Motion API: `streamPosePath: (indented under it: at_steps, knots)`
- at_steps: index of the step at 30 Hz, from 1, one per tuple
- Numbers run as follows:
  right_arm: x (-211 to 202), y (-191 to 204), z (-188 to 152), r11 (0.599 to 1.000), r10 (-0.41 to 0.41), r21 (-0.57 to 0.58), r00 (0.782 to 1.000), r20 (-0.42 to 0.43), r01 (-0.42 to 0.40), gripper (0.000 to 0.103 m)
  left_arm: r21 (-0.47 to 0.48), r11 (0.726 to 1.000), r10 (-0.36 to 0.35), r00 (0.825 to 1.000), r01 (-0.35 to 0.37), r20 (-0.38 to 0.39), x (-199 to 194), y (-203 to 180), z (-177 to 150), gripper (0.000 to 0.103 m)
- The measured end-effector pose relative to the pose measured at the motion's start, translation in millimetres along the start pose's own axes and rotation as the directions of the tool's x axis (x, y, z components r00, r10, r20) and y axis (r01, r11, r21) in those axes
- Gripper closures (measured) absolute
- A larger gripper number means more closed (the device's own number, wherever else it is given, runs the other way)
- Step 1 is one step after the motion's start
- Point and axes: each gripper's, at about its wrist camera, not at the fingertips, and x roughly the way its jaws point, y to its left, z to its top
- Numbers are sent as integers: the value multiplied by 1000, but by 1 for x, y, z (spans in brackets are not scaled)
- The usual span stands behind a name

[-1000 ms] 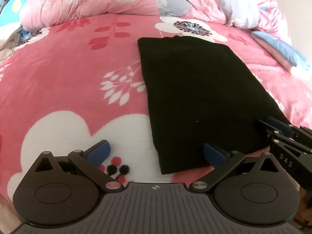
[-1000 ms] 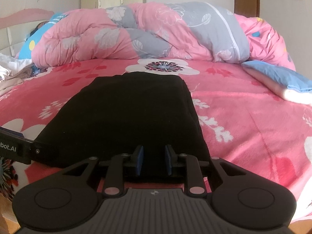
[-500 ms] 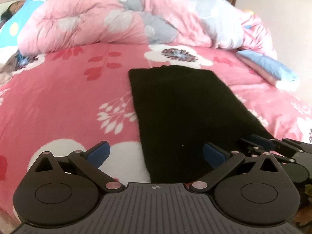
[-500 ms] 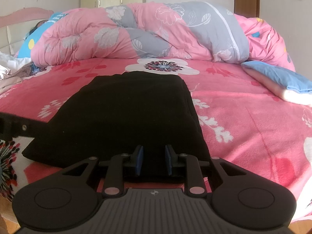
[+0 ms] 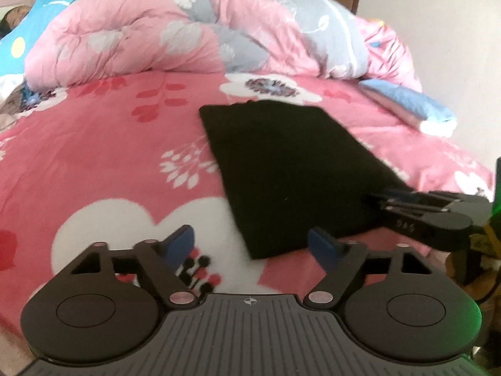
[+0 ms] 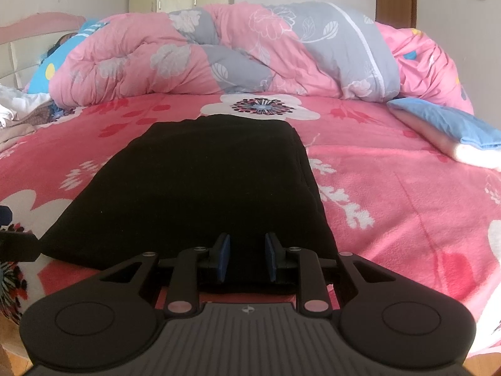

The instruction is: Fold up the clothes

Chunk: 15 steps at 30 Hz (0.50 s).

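The black garment (image 6: 200, 188) lies folded into a flat, smooth rectangle on the pink flowered bed (image 6: 391, 203). The right gripper (image 6: 245, 258) angles down at its near edge, narrow fingers pinching the cloth. The left gripper (image 5: 250, 244) hovers beside the near left corner, fingers wide and empty, having just been closing.

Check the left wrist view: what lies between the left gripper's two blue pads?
Between the left gripper's just-closing jaws lie the black folded garment's near corner and bare pink floral blanket; neither pad touches the cloth.
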Motion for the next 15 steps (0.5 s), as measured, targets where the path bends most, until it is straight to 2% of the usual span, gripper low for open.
streamPosePath:
  at_steps: [3, 6, 10, 15]
  knots:
    - [0, 0, 0, 1000, 0, 1, 1000, -1, 0, 77, 12, 1000, -5, 1000, 4, 15, 4, -5, 4, 42]
    - [0, 0, 0, 1000, -2, -1, 1000, -1, 2, 77, 3, 1000, -3, 1000, 3, -6, 9, -6, 6, 50]
    - [0, 2, 1, 1000, -6, -5, 1000, -2, 6, 77, -71, 996, -51, 997, 47, -50, 11, 2, 3, 57]
    - [0, 3, 1, 1000, -12, -10, 1000, -4, 12, 77, -204, 975, -113, 987, 88, -115, 22, 18, -2, 64]
